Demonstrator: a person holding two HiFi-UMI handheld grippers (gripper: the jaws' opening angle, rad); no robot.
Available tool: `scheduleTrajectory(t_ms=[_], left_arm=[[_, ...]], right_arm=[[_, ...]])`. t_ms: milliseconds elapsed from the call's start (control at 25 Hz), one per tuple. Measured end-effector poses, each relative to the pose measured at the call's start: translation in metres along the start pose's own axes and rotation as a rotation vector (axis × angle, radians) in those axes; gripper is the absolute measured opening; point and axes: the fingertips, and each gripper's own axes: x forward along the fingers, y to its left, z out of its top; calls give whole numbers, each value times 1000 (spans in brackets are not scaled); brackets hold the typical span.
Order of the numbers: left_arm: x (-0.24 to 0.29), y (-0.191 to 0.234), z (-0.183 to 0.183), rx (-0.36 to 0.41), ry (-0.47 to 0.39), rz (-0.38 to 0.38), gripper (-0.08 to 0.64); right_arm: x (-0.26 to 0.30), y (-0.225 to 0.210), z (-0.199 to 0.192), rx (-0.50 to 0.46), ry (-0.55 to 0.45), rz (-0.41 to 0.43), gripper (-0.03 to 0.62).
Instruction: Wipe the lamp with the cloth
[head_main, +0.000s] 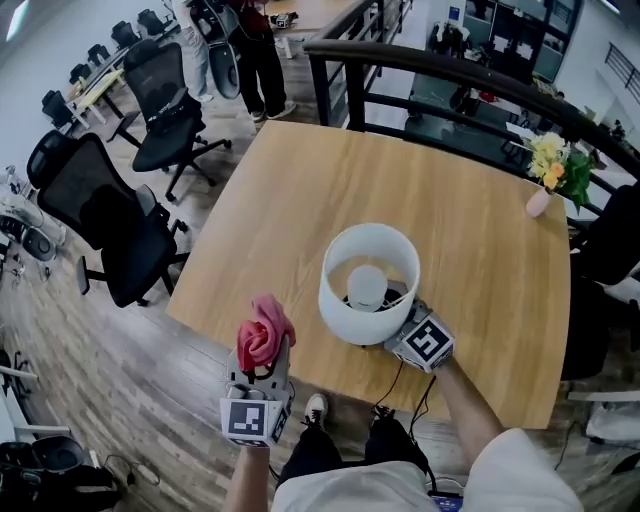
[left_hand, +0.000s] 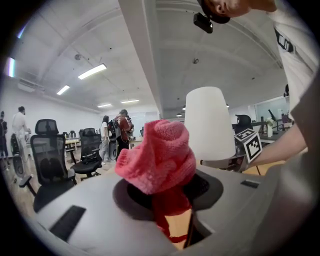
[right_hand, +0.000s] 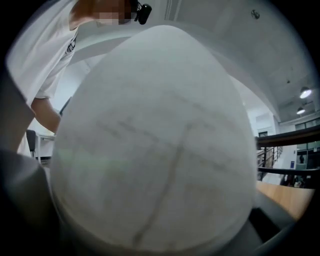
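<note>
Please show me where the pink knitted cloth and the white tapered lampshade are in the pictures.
Pink knitted cloth (head_main: 264, 335): head view, on its bunched top.
White tapered lampshade (head_main: 338, 312): head view, on its outer wall.

No readable text, label or number anywhere

Pretty clearly an open-plan office: black swivel chairs sit left of the wooden table, with a row of desks further out that way and people standing past its far left corner. Strip lights run overhead. Beyond the black railing behind the table there's what looks like more workstations.
</note>
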Motion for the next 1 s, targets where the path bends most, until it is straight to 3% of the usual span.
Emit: scheduleTrajectory(t_ms=[160,280,440,680,1000], left_arm=[[-1,-11,0,-14,4,59,163],[-2,-17,0,-19,7,98,163],[-4,-20,7,-8,-7,124,163],[-7,-18,14,3,-27,127,163],[-13,-4,13,14,-33,64,163]], right_arm=[[2,6,6,-23,-14,96,209],[4,10,4,-91,-27,127,121],[5,12,4,-89,-40,131,92],[3,10,3,-51,-40,66,83],[2,1,-1,-38,-26,-128,75]])
